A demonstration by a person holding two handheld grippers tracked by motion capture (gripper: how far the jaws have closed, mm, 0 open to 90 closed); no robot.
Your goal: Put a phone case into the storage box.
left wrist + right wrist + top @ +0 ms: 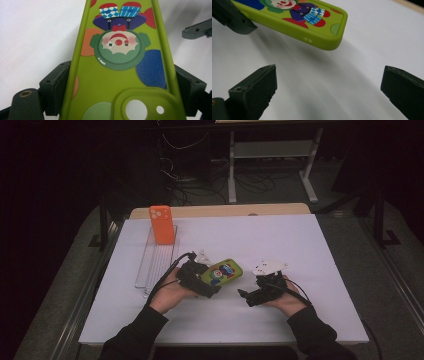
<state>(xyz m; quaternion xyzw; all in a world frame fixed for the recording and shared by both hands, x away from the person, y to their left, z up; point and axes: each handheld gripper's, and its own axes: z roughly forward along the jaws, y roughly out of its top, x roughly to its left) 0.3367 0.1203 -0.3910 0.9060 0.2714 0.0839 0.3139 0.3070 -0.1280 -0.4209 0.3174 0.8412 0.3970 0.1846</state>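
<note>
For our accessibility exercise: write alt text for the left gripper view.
A green phone case printed with a clown, seen upside down, is clamped by its long edges in the left gripper above a white table. Its camera cutout sits nearest the lens.

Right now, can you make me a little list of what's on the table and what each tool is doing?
left tool: shut on the green clown case, jaws pressing its long sides
case position: lifted off the white table, shadow beneath it
right tool: open, empty, pointing at the case's free end
orange phone case: standing upright in the clear rack, far left
</note>
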